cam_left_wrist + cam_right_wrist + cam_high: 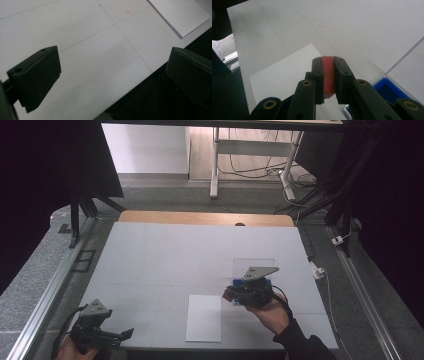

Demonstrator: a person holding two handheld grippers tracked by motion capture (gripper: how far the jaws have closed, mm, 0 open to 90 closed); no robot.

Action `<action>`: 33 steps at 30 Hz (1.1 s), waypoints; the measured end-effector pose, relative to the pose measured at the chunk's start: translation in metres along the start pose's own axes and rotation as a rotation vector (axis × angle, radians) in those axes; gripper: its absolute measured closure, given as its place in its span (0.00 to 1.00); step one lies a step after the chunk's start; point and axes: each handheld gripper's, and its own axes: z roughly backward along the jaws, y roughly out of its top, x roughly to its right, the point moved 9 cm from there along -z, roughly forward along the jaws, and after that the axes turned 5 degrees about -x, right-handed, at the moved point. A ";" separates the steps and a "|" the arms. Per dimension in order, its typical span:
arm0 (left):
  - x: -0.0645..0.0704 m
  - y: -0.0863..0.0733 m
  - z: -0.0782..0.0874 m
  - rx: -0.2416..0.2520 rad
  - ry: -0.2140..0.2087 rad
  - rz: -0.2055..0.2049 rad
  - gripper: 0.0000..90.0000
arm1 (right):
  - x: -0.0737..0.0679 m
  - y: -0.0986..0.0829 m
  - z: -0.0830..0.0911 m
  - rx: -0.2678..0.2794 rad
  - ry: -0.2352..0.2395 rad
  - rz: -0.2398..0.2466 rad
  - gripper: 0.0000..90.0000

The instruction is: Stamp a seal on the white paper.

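My right gripper (230, 295) hovers over the white table just right of a white sheet of paper (204, 317). In the right gripper view its jaws (328, 75) are shut on a thin red block (328, 75), held upright between the pads. A blue box (267, 282) lies under that gripper, and its corner shows as the blue box (390, 91). My left gripper (125, 334) rests at the table's front left edge, jaws wide open with nothing between them; its fingers (37, 75) frame bare table and the paper's corner (180, 15).
A white board (150, 265) covers the table, with a wooden strip (205, 218) along its far edge. A clear plastic sheet (254, 262) lies beyond the right gripper. Metal rails (45, 295) run along both sides. A desk frame and cables (260, 167) stand behind.
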 end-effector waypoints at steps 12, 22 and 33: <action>-0.001 0.000 -0.001 -0.009 -0.006 0.006 0.00 | -0.017 0.002 -0.019 -0.035 0.044 0.047 0.88; -0.001 0.000 0.000 -0.006 -0.015 0.015 0.00 | -0.033 0.000 -0.036 -0.077 0.060 0.102 0.88; -0.001 0.000 0.000 -0.003 -0.016 0.014 0.00 | -0.049 -0.006 -0.058 -0.140 0.086 0.155 0.88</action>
